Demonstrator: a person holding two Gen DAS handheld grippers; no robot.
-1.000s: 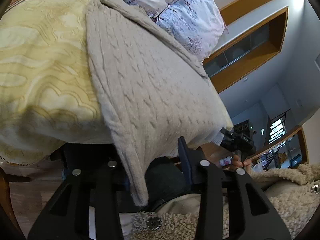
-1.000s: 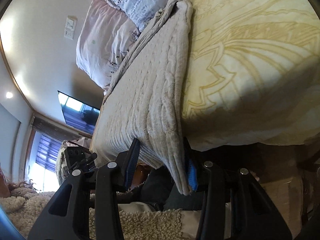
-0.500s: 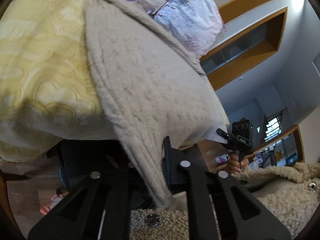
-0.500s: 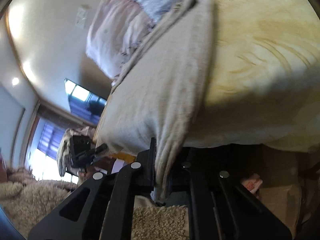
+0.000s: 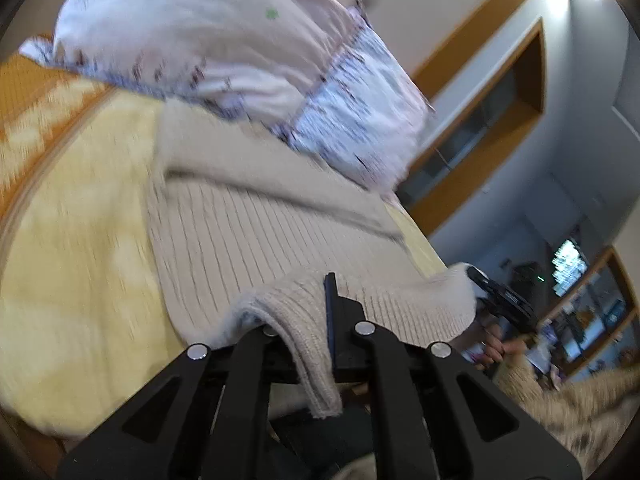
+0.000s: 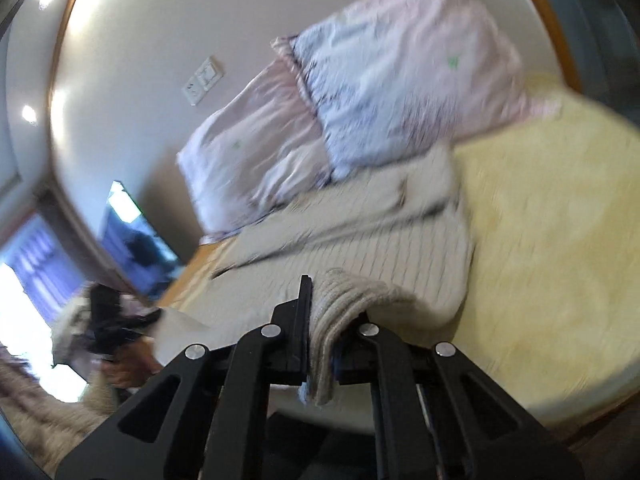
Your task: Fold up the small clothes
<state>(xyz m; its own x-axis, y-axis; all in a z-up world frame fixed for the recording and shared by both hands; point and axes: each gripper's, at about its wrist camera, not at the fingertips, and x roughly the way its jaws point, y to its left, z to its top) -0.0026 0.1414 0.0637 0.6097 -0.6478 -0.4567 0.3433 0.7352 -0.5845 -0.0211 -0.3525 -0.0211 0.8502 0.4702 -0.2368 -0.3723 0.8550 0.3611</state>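
Observation:
A beige ribbed knit sweater (image 5: 248,240) (image 6: 360,236) lies spread on a yellow bed cover (image 5: 80,248) (image 6: 552,240). My left gripper (image 5: 316,320) is shut on the sweater's near hem, which bunches up between its black fingers and hangs below them. In the right wrist view my right gripper (image 6: 328,320) is shut on the other hem corner, the knit folded over its jaws. Each gripper also shows in the other's view, the right gripper (image 5: 500,300) at the hem's far end and the left gripper (image 6: 108,320) at left. The hem is lifted off the bed edge.
Two pale floral pillows (image 5: 248,56) (image 6: 360,100) lie at the head of the bed behind the sweater. A wooden bed frame (image 5: 24,92) borders the cover. A person's fleece sleeve (image 5: 580,408) is at lower right. A wall with a switch plate (image 6: 202,80) stands behind.
Both grippers closed on the sweater's hanging hem and rose with it, lifting the hem above the bed edge. The views now look down the bed toward the pillows.

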